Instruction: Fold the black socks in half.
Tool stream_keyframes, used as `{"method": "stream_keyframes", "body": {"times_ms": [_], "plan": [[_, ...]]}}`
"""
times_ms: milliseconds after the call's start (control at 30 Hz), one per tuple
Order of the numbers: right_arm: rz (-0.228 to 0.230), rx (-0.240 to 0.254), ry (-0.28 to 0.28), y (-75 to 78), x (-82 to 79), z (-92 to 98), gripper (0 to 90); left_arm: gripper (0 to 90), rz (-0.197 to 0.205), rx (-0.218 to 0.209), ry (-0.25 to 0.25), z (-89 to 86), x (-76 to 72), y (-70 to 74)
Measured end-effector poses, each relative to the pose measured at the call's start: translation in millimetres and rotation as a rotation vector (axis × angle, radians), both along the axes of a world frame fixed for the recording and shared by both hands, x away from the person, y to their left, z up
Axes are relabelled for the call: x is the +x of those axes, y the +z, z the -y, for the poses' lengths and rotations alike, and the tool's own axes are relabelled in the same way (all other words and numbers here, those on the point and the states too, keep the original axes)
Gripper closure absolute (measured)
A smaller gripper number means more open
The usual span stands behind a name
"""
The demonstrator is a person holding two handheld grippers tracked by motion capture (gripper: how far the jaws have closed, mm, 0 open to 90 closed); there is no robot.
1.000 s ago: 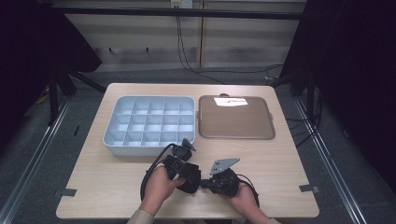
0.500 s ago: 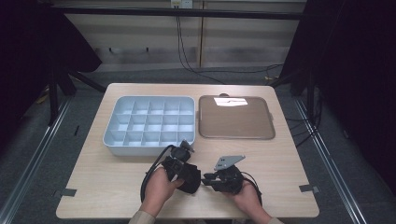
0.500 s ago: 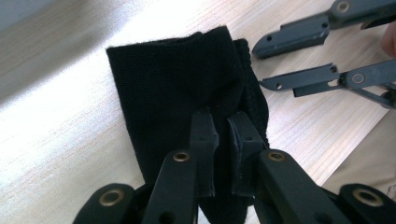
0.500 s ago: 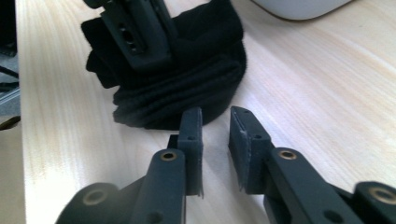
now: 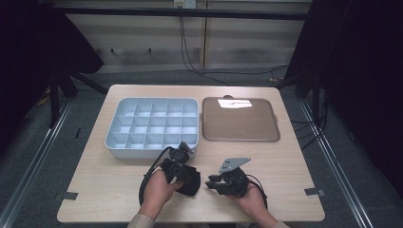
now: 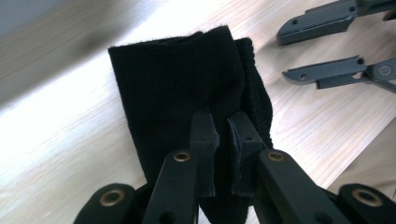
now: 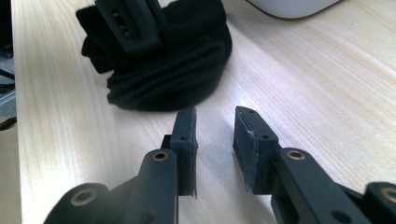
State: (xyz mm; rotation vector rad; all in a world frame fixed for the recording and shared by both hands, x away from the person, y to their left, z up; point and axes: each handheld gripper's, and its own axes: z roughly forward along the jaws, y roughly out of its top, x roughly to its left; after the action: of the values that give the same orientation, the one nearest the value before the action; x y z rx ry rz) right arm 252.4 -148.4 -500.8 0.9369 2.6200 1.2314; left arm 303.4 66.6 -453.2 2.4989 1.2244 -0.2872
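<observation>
A folded black sock (image 5: 191,181) lies on the wooden table near its front edge; its ribbed edge shows in the right gripper view (image 7: 173,79). My left gripper (image 6: 222,119) is shut on the sock (image 6: 173,84), with the fabric pinched between its pads. Just right of the sock, my right gripper (image 7: 215,114) stands open, and its jaws have just been opening. Only bare table lies between them. In the high view the left gripper (image 5: 184,172) and the right gripper (image 5: 210,183) point at each other across the sock.
A pale blue tray (image 5: 110,142) with many compartments stands behind the left hand. To its right lies a flat brown tray (image 5: 240,121). Cables trail from both grippers toward the table's front edge.
The right gripper's jaws have spread apart and let go of the sock. Both hands have stayed where they were, and the left gripper keeps its hold.
</observation>
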Motion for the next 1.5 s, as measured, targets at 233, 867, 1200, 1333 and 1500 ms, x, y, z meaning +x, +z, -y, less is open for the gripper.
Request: {"method": "stream_keyframes", "body": {"times_ms": [233,867,1200,1333,1500], "plan": [[0.005,-0.002,0.001,-1.0,0.7,-0.3,66.6,82.3,-0.002,0.006,0.013,-10.8,0.6,0.6],[0.038,-0.020,-0.013,-1.2,2.1,4.7,52.6,81.5,0.006,0.033,0.038,-31.9,1.6,3.4],[0.049,-0.034,-0.014,-2.9,2.8,4.9,47.7,75.5,0.014,0.018,0.050,-35.8,0.2,8.3],[0.048,-0.036,-0.013,-4.1,2.8,4.8,46.8,72.5,0.016,0.015,0.050,-36.1,0.0,11.0],[0.065,-0.047,-0.014,-4.5,2.0,3.7,45.7,67.9,0.027,0.023,0.044,-35.1,-0.3,17.8]]}}
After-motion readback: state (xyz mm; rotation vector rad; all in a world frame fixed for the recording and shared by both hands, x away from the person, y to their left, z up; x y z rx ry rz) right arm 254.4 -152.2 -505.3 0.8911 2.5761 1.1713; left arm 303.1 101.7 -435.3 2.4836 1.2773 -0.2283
